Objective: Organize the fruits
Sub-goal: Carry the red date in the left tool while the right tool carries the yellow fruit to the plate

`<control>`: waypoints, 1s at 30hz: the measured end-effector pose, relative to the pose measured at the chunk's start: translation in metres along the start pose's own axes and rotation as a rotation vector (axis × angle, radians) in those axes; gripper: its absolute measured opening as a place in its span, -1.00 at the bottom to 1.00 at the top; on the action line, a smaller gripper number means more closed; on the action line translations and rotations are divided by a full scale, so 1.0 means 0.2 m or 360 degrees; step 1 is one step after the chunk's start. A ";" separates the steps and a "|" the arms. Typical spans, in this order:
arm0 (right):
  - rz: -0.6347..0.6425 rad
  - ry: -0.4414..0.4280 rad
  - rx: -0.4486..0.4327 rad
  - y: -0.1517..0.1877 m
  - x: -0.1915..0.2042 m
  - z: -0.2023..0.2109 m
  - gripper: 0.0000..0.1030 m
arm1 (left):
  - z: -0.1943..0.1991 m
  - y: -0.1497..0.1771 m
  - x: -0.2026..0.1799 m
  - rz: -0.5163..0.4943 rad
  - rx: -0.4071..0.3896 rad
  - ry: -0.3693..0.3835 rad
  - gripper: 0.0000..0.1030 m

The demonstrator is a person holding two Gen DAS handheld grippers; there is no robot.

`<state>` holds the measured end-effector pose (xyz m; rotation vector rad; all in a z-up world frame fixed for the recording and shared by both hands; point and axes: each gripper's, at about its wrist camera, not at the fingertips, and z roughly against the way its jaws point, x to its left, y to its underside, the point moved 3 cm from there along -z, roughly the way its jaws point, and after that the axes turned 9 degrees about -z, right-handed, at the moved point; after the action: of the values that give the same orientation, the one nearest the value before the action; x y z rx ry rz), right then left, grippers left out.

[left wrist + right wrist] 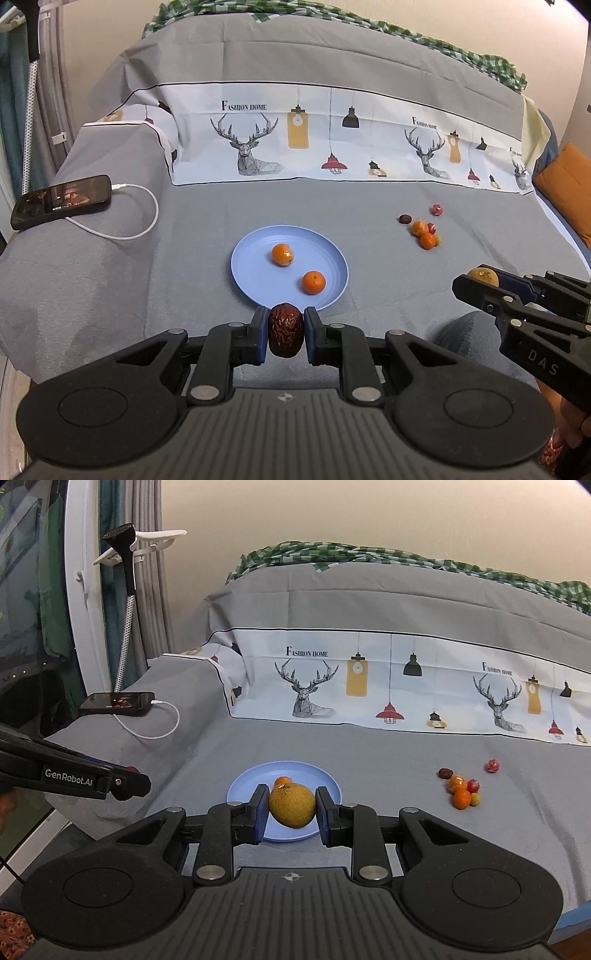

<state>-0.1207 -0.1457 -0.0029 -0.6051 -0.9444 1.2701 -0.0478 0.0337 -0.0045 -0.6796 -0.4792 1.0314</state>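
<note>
Here we pinch a wrinkled date [284,329] in our left gripper [285,332] and a yellow fruit [292,805] in our right gripper [291,808]; beyond both, a blue plate [255,280] rests on grey bedding [184,277].

beige wall [369,524] behind a bed under a grey sheet [369,602], curtains [147,572] at left.

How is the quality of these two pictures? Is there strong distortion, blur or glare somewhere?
Left wrist view: fisheye bends the sofa edges and darkens the corners; the wrinkled date in the left gripper is sharp, and the light is soft and even. Right wrist view: the same curving, strongest at the white frame on the left; the yellow-brown fruit is sharp, and no strong glare shows.
</note>
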 end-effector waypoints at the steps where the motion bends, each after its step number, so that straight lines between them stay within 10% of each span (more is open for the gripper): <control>1: -0.0001 0.0003 -0.0001 0.00 0.00 0.00 -0.46 | 0.00 0.00 0.00 -0.0002 0.0000 0.0002 -0.57; 30: -0.0012 0.0010 0.0114 -0.04 -0.03 -0.27 -0.46 | -0.23 -0.14 0.04 0.0007 0.0015 0.0035 -0.57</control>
<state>-0.0713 -0.1470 -0.0246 -0.5488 -0.8916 1.2892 0.0029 0.0187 -0.0170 -0.6832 -0.4535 1.0287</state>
